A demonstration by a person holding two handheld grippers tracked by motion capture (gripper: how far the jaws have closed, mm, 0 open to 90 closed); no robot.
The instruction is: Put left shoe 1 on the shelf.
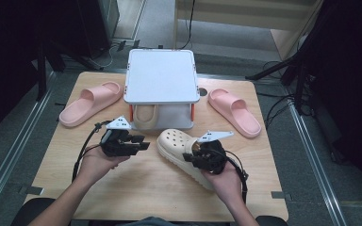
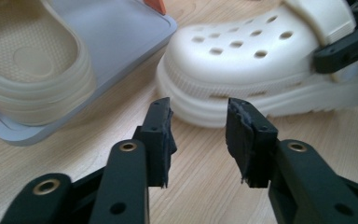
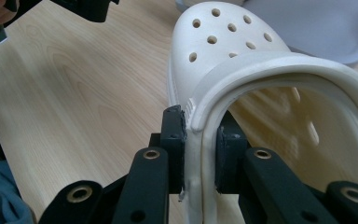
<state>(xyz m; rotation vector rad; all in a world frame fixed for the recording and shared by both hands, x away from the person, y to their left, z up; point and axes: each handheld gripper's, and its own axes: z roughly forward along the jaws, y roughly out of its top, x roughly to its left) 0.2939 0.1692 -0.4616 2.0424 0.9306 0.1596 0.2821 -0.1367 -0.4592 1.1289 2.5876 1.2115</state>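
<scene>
No text, brand, number or sign can be read anywhere in these views. The cream clog [image 1: 181, 151], the pink slippers [image 1: 90, 102] and the grey rack [image 1: 160, 75] carry plain surfaces, with no lettering legible on them.

Bright, even light — soft shadows (dark surroundings).

clogs: 1 [image 1: 181, 149] | pink slippers: 2 [image 1: 90, 103] | cream slippers: 1 [image 1: 146, 116] | racks: 1 [image 1: 160, 75]
</scene>
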